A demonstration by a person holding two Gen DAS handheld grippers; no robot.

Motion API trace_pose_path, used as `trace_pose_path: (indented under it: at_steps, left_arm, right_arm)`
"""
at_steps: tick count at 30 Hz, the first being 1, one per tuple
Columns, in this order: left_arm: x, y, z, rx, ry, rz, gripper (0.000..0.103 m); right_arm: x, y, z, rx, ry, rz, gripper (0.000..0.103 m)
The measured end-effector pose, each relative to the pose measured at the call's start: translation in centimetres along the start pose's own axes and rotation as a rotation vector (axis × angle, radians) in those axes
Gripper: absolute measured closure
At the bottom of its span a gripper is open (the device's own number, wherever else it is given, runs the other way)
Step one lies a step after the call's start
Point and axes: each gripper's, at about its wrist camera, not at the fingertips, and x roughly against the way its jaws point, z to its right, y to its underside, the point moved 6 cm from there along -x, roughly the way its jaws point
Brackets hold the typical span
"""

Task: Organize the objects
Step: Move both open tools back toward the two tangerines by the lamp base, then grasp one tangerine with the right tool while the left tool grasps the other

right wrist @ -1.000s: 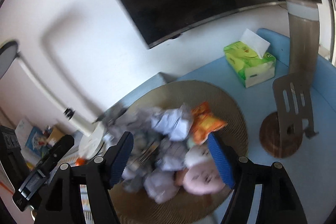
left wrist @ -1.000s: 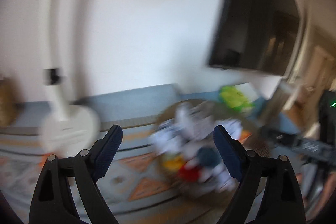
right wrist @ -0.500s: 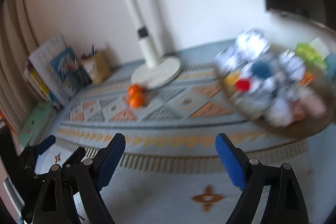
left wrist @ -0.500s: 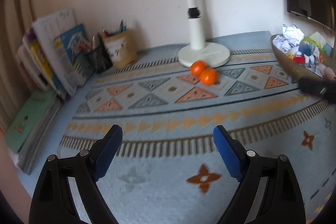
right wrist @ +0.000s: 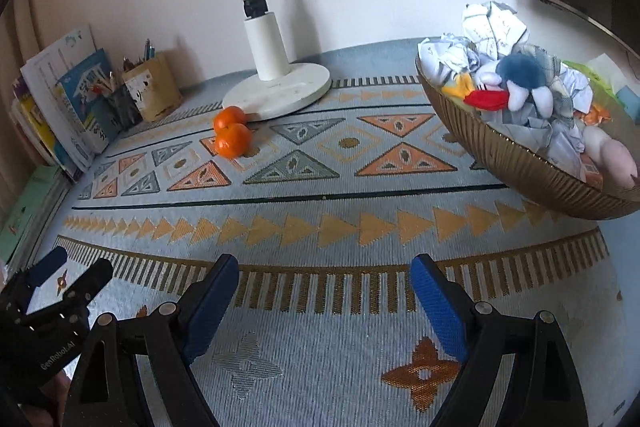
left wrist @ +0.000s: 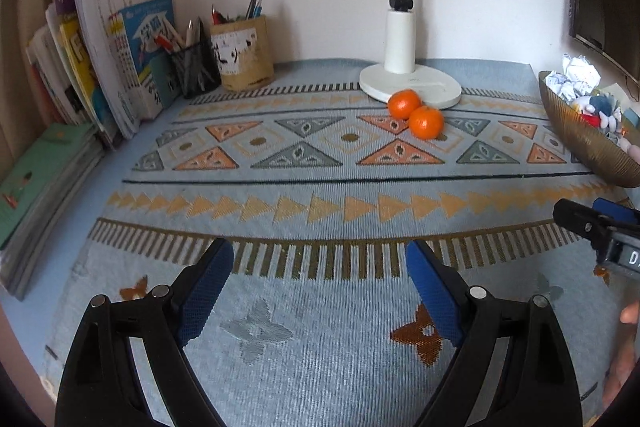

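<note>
White lettering reading "GeeRobot.AI" runs along the black body of the left gripper, which shows low and to the left of the right gripper's jaws in the right wrist view. In the left wrist view, a white letter "D" stands on the black body of the right gripper, to the right of the jaws and cut off by the picture's edge. Far ahead and to the left of the jaws, the blue book among the upright books carries large white characters and the pen holder bears a white label with dark marks, but neither can be read.
</note>
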Motion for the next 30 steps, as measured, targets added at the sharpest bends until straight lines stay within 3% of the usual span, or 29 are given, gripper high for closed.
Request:
trace_pose_path:
  at_steps: [7, 10, 14, 17, 19, 21, 22, 23, 26, 27, 29, 30]
  left_arm:
    - [-0.3, 0.1, -0.2, 0.008, 0.01, -0.008, 0.015]
    - [-0.5, -0.4, -0.4, 0.001, 0.059, -0.024, 0.015]
    - [-0.8, -5.1, -0.8, -0.037, 0.239, -0.028, 0.015]
    - [-2.9, -10.1, -0.2, -0.026, 0.423, -0.03, 0.015]
    - [-6.6, -12.8, 0.6, -0.013, 0.483, -0.074, 0.016]
    - [-9.6, -13.8, 2.1, -0.014, 0.552, -0.124, 0.019]
    - [-10.6, -14.1, 2.9, -0.019, 0.574, -0.134, 0.022]
    - [-11.8, -14.2, 3.7, -0.026, 0.587, -0.155, 0.025]
    - [-14.0, -14.0, 5.8, -0.047, 0.603, -0.192, 0.03]
    - [-14.5, -14.0, 6.3, -0.051, 0.607, -0.195, 0.035]
    - [-15.4, -13.7, 7.1, -0.051, 0.637, -0.229, 0.054]
    - [-15.7, -13.4, 7.3, -0.046, 0.647, -0.242, 0.056]
  right_arm:
    - [0.0, 0.0, -0.2, 0.011, -0.008, 0.0, 0.016]
    - [-0.2, 0.0, -0.6, 0.031, -0.015, -0.025, 0.016]
    - [-0.9, -1.7, -2.3, 0.078, -0.094, -0.114, 0.016]
    - [-1.5, -4.8, -4.8, 0.147, -0.098, -0.09, 0.016]
    - [-2.9, -6.5, -6.3, 0.19, -0.109, -0.07, 0.016]
    - [-5.0, -7.5, -7.1, 0.213, -0.111, -0.064, 0.026]
    - [-6.6, -7.9, -7.4, 0.222, -0.114, -0.077, 0.04]
    - [-7.9, -8.1, -7.6, 0.228, -0.118, -0.095, 0.044]
    - [-10.5, -8.7, -7.6, 0.208, -0.135, -0.122, 0.044]
    - [-11.1, -9.0, -7.5, 0.203, -0.137, -0.124, 0.044]
    - [-12.0, -9.5, -7.6, 0.204, -0.145, -0.128, 0.044]
    - [-12.3, -9.6, -7.7, 0.205, -0.157, -0.13, 0.044]
